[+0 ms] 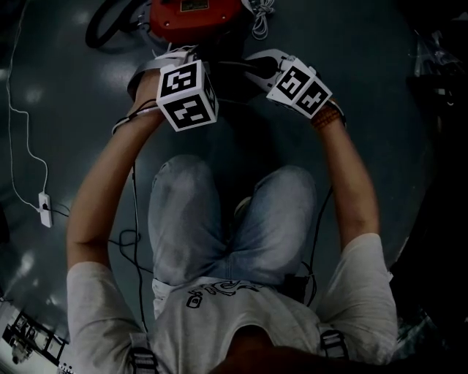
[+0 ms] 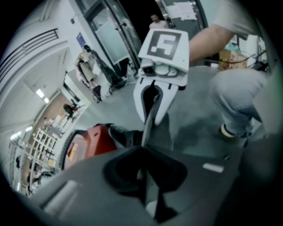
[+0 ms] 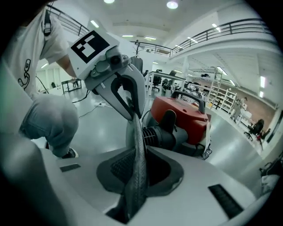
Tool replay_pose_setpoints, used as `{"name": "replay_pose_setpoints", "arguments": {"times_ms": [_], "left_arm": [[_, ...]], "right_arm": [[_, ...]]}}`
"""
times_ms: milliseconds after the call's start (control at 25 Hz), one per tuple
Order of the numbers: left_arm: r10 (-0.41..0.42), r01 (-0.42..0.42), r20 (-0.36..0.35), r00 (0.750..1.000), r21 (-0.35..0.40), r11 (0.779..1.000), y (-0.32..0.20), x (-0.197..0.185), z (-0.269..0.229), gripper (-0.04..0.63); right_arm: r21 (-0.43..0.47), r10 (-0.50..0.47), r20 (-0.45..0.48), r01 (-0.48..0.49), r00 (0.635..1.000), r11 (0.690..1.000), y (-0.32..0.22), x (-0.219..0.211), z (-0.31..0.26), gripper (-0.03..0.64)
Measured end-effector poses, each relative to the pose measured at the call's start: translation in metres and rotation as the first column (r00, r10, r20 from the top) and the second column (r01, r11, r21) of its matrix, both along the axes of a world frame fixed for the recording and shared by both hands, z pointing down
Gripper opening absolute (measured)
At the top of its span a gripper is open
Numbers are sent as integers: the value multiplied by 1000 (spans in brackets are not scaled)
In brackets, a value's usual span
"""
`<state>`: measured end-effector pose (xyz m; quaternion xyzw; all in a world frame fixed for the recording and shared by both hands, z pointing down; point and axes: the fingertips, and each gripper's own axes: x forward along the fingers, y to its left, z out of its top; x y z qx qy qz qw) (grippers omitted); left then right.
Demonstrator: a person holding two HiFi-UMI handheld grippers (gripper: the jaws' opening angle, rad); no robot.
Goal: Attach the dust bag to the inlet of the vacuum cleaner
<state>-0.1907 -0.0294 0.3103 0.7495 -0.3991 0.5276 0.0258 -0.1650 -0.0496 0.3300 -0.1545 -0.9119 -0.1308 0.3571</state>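
Note:
The red vacuum cleaner (image 1: pixel 194 18) stands on the floor just beyond both grippers. Its black inlet collar (image 3: pixel 163 134) faces them. The grey dust bag (image 3: pixel 138 163) shows edge-on as a thin strip stretched between the two grippers. My left gripper (image 2: pixel 148 190) is shut on one end of that dust bag (image 2: pixel 151 117). My right gripper (image 3: pixel 132 198) is shut on the other end. In the head view the left gripper (image 1: pixel 183 52) and right gripper (image 1: pixel 252 62) sit close together in front of the vacuum cleaner, and the bag between them is lost in the dark.
The person's knees (image 1: pixel 234 204) are right behind the grippers. A white power strip (image 1: pixel 45 208) with its cable lies on the floor at the left. A black hose (image 1: pixel 110 25) curls at the upper left and a white cable coil (image 1: pixel 259 22) lies beside the vacuum cleaner.

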Motion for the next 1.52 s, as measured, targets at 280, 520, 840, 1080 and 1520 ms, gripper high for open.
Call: {"name": "replay_pose_setpoints", "arguments": {"times_ms": [280, 520, 840, 1080, 1520], "left_arm": [[-67, 69, -102, 993, 18, 997, 3, -5, 6, 32], [-34, 36, -49, 998, 37, 999, -2, -3, 3, 32], [-60, 69, -89, 994, 93, 993, 1, -5, 2, 34], [-84, 97, -117, 990, 110, 989, -1, -10, 4, 32], [-81, 98, -117, 990, 150, 984, -2, -15, 3, 35]], "right_arm": [[111, -54, -41, 58, 998, 992, -6, -10, -3, 63], [53, -6, -1, 6, 1000, 999, -4, -3, 1, 63], [160, -21, -21, 24, 1000, 987, -8, -7, -4, 64], [181, -21, -24, 25, 999, 983, -8, -9, -7, 69], [226, -10, -1, 10, 1000, 974, -14, -20, -9, 75]]}}
